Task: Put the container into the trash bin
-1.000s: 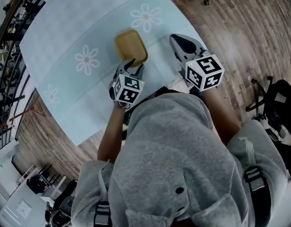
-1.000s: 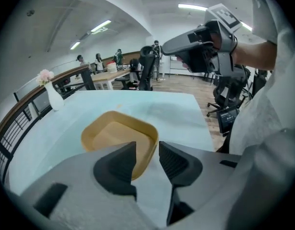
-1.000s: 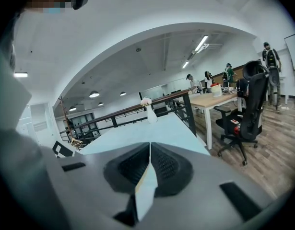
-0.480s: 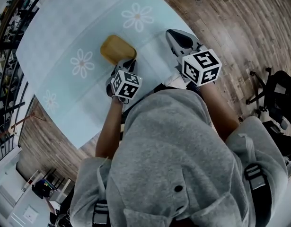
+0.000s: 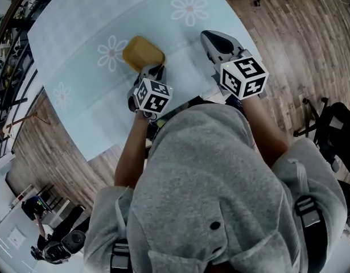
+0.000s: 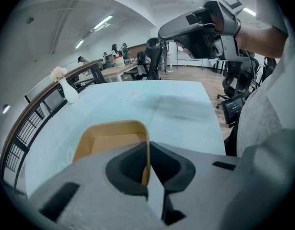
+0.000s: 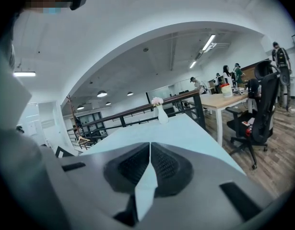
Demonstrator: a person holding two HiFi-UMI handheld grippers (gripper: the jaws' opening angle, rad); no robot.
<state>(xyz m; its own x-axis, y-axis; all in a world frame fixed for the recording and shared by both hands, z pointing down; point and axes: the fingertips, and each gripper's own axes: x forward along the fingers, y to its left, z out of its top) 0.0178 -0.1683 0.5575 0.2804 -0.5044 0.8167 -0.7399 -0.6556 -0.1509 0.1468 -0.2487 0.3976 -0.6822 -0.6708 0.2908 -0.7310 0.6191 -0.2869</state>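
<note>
The container [image 5: 141, 52] is a shallow tan tray with rounded corners, on the pale blue table [image 5: 78, 33]. My left gripper [image 5: 155, 70] is shut on the tray's near rim. In the left gripper view the thin wall of the container [image 6: 109, 140] is pinched between the pads of that gripper [image 6: 148, 150]. Whether the tray has left the cloth I cannot tell. My right gripper [image 5: 211, 38] hangs over the table's right edge, shut with nothing in it. Its own view shows its pads [image 7: 149, 150] touching. It also appears in the left gripper view, up high [image 6: 200, 25]. No trash bin is in view.
A white vase with a pink flower [image 7: 160, 111] stands at the table's far end by a dark railing. Office chairs [image 7: 260, 109] and a desk with people stand beyond on the wood floor [image 5: 300, 33]. My grey-sleeved body fills the lower half of the head view.
My left gripper's jaws, open beside the container's near edge a second ago, have closed on its rim. Tray and gripper have shifted a little to the left. The right gripper has barely moved.
</note>
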